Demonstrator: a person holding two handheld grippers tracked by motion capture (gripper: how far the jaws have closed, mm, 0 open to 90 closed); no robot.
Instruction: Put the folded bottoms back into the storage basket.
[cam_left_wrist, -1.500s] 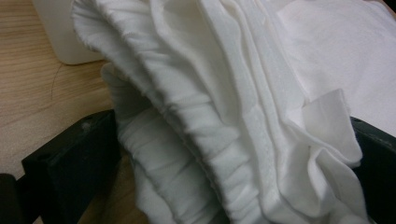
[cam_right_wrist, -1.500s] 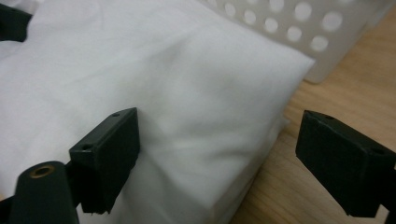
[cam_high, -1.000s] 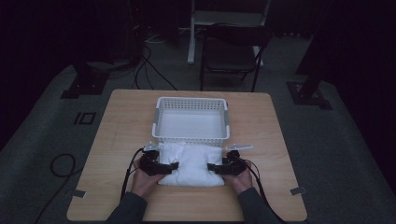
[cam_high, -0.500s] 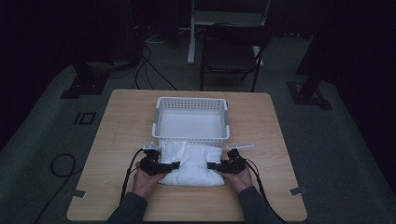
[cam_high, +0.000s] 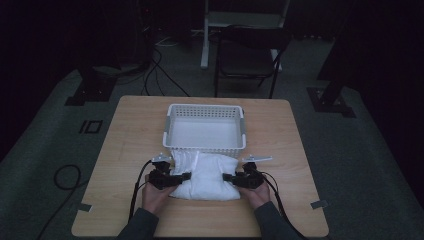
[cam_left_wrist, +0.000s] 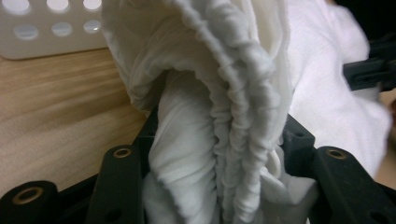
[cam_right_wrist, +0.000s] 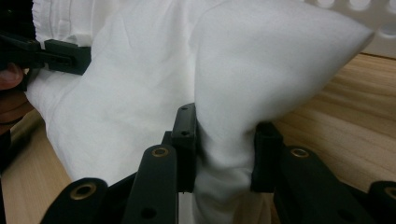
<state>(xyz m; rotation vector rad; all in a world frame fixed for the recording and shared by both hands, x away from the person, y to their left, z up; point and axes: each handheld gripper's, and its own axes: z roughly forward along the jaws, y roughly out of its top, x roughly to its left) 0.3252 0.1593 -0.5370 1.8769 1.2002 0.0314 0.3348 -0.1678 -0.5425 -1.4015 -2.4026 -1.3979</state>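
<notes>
White cloth (cam_high: 205, 175) low centre of frame below basket (cam_high: 206, 129), left gripper (cam_high: 184, 176) & right gripper (cam_high: 227, 177) jaws just closed, both clamped on cloth edges, table (cam_high: 125, 150)

White cloth (cam_high: 206, 172) bunched, crumpled on table; far edge touching basket (cam_high: 206, 129).

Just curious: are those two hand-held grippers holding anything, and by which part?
Yes. The left hand-held gripper pinches the white cloth at its gathered left edge; the right hand-held gripper pinches its right edge.
</notes>
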